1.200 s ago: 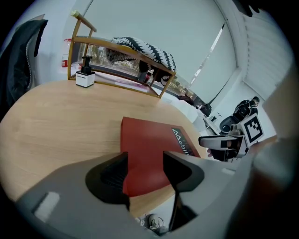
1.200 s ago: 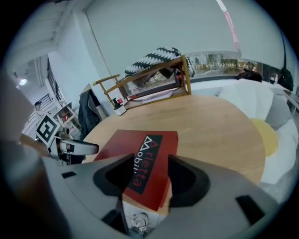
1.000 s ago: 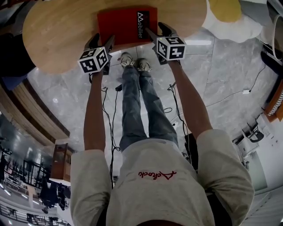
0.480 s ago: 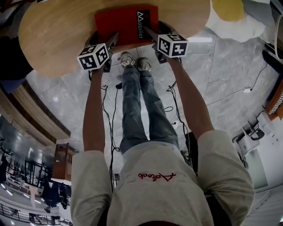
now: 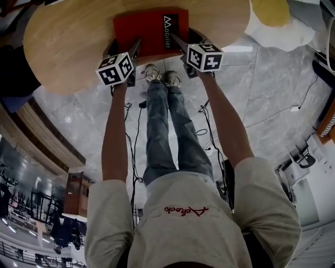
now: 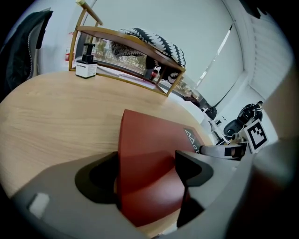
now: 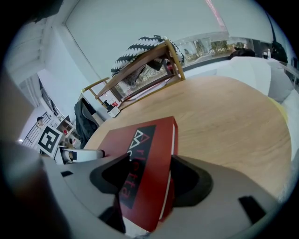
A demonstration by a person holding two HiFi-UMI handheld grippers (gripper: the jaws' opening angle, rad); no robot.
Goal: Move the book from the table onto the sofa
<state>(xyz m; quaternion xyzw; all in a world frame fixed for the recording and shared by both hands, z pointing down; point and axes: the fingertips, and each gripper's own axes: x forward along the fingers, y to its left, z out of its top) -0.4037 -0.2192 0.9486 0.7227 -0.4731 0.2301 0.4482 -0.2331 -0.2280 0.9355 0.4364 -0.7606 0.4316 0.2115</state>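
Observation:
A red book with a black title strip lies flat at the near edge of the round wooden table. My left gripper straddles its near left corner. My right gripper straddles the near right corner by the title strip. In the left gripper view the red cover fills the space between the left gripper's jaws. In the right gripper view the book stands between the right gripper's jaws, with a dark gap on one side. Both pairs of jaws have just been opening and are open.
A wooden rack draped with patterned cloth stands at the table's far side, a small white box beside it. A white sofa with a yellow cushion lies to the right. The person's legs and floor cables are below the table edge.
Both grippers have reached a little further over the book's near edge, and their jaws stand wider. The book has not moved.

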